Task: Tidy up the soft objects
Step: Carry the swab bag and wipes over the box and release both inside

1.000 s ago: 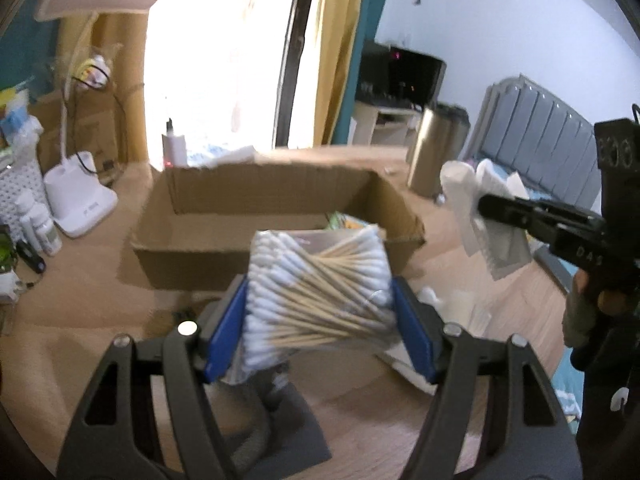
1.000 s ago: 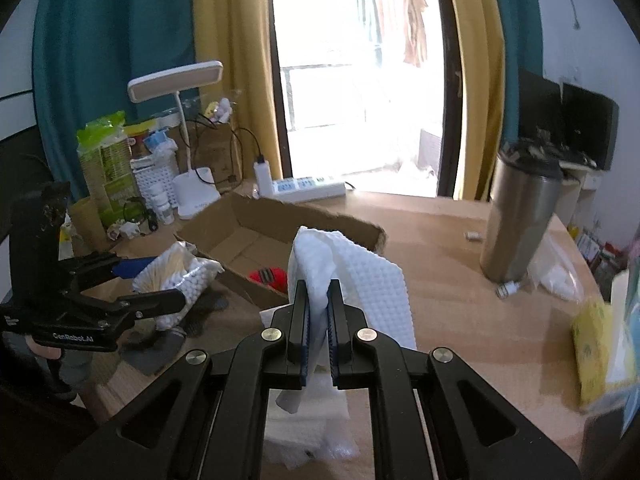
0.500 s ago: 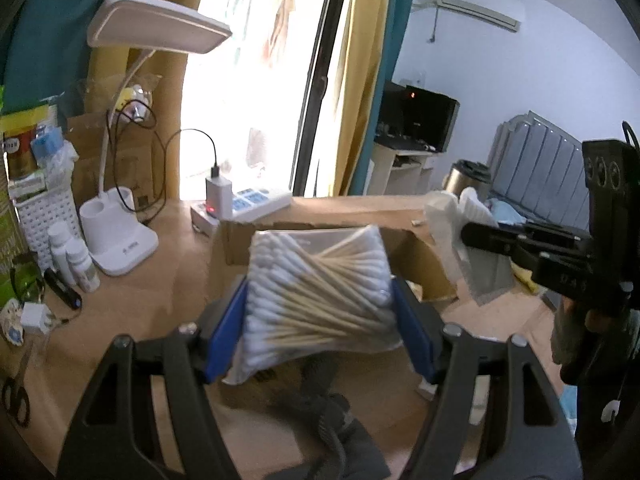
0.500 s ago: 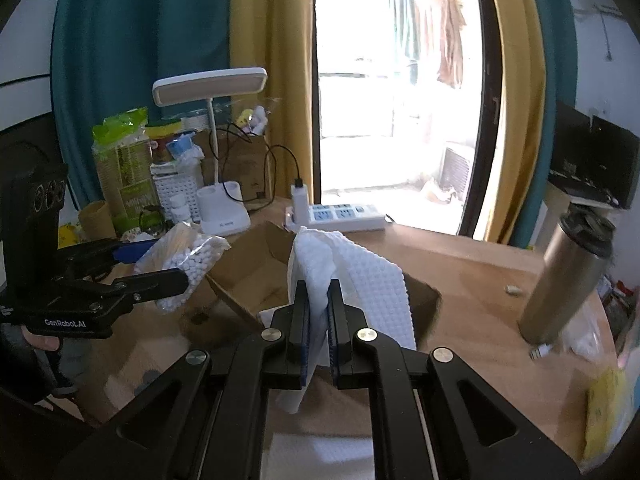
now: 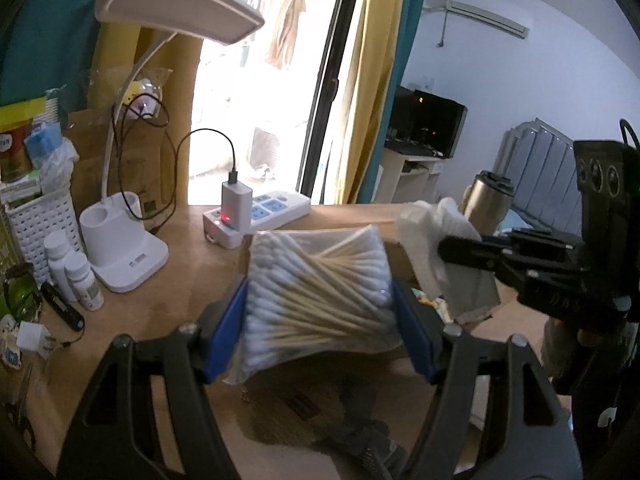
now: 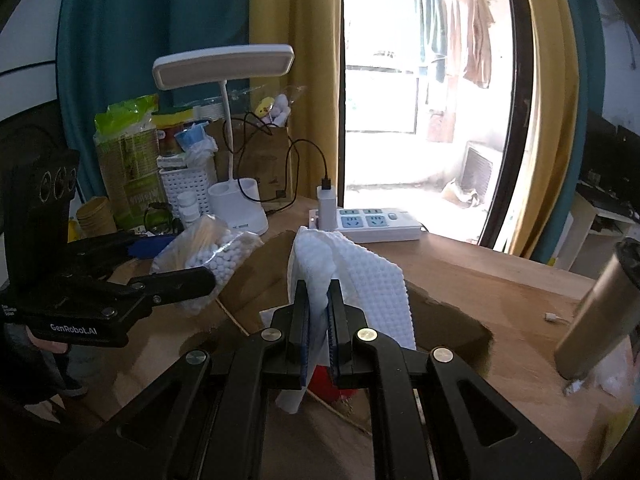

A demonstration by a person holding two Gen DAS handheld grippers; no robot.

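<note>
Left gripper (image 5: 320, 304) clamped across bag of cotton swabs (image 5: 318, 292) — light, slippery film, crushable. Right gripper (image 6: 319, 312) pinched on textured white cloth (image 6: 360, 280) — limp, drapes.

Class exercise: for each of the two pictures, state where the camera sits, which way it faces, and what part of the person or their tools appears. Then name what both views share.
Left wrist: on the left tool, facing the window over a bag of cotton swabs it grips; right tool shows.
Right wrist: on the right tool, facing the window, pinching a white cloth; left tool shows.
Shared: desk lamp, power strip, cardboard box.
</note>
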